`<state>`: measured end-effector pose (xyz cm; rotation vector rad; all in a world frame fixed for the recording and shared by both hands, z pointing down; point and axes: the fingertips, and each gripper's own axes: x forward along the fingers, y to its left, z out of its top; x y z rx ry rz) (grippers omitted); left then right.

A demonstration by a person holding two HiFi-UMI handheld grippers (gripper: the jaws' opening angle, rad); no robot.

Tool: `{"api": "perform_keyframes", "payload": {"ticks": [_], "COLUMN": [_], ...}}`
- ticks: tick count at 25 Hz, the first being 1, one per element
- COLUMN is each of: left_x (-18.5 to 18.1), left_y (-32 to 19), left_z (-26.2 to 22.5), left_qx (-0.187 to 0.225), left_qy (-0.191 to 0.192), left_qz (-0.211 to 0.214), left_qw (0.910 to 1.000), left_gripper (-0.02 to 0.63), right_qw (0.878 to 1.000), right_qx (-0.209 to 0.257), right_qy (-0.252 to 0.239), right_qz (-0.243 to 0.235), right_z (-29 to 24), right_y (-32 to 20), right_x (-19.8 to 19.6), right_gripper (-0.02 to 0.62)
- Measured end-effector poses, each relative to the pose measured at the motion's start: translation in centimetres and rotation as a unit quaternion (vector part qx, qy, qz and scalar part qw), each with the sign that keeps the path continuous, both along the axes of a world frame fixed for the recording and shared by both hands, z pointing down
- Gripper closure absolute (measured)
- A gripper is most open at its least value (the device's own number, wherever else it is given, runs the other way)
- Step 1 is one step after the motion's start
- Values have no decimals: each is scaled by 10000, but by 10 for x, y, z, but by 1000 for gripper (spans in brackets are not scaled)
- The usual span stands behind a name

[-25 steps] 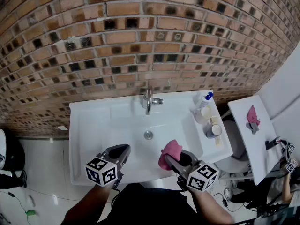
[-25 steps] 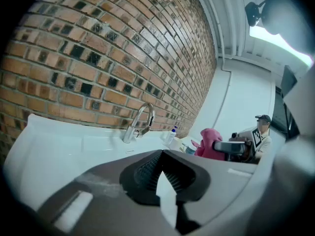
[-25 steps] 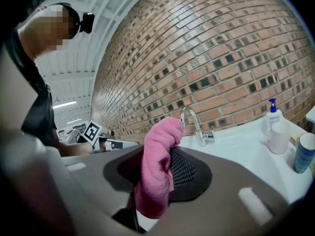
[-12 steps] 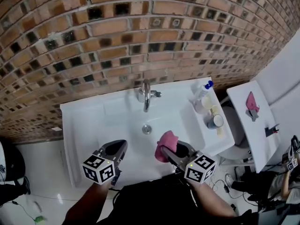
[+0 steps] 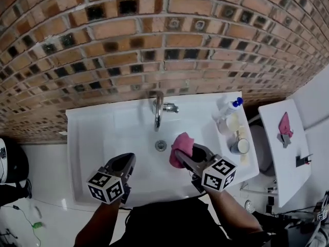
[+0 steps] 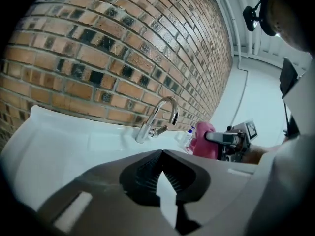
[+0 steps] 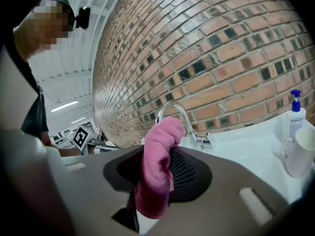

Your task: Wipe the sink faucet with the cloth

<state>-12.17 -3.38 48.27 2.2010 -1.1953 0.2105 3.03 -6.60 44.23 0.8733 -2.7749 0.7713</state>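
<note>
Cloth (image 5: pixel 181 147) clamped in right hand-held gripper (image 5: pixel 186 152), near faucet (image 5: pixel 158 112); left hand-held gripper (image 5: pixel 127 162) closed, empty (sink (image 5: pixel 103 133) below faucet, brick wall (image 5: pixel 154 45) behind).

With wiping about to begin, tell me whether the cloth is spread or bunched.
Bunched: the cloth is a wad clamped between the right gripper's jaws, a lump protruding.

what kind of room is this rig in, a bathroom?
Probably a washroom, or a mock-up of one: a white sink with a chrome faucet against a brick wall, and a pump bottle on its ledge. The right claw holds a pink cloth.
</note>
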Motion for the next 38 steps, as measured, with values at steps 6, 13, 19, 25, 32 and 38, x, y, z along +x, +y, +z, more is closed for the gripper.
{"api": "perform_keyframes", "payload": {"ticks": [6,13,19,25,32,38], "left_x": [13,35,47,50,55,53], "left_y": [-13,-27,-28,-36,-42,-45], "left_z": [2,16,26,31,39,43], "left_qx": [-135,-352,-647,-831,-1010,-1074], "left_qy": [-191,-380,-501,-554,-583,-568], "left_qz": [-246,-341,-263,-307,-234,-198], "left_qw": [9994,9981,9963,9945,9929,9924], "left_gripper": [600,600,600,600,600,600], "right_qw": [9999,9987,9940,9807,9719,9685], "right_qx": [-150,-340,-199,96,167,250], "right_qy": [18,378,1009,1737,2106,2190], "right_qz": [-68,-106,-384,-896,-1037,-1160], "right_z": [23,78,119,149,161,163], "right_y": [-47,-108,-158,-186,-208,-209], "right_x": [25,46,43,27,10,2], "right_gripper": [460,460,460,460,460,460]}}
